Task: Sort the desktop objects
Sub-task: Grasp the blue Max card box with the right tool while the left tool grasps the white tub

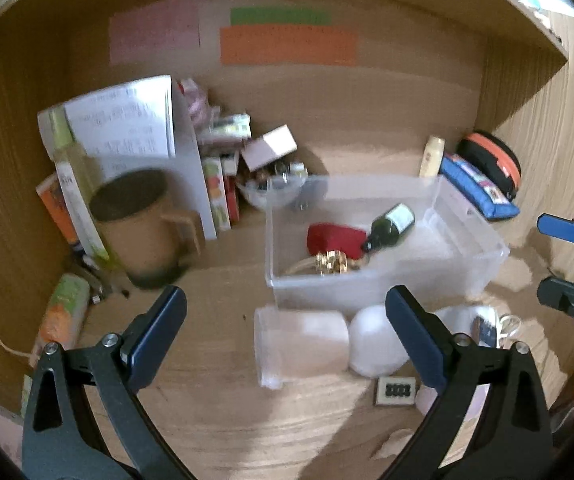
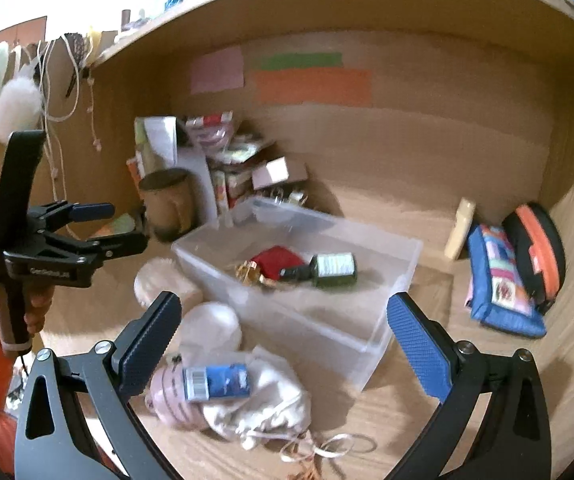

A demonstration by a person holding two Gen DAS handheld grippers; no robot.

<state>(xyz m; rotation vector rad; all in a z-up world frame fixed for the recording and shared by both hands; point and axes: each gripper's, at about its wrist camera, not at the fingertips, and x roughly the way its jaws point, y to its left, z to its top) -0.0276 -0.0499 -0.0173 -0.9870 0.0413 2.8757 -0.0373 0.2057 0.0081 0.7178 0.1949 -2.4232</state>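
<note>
Left gripper [image 1: 287, 320] spread, empty, above desk, right gripper [image 2: 285, 320] spread, empty, facing clear bin [image 2: 387, 312]

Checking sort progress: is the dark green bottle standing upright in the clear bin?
No, the green bottle lies on its side in the clear bin, beside a red pouch.

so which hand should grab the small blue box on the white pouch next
Right, probably. The right gripper is open with the small blue box just below its fingers; the left gripper faces the clear bin.
</note>
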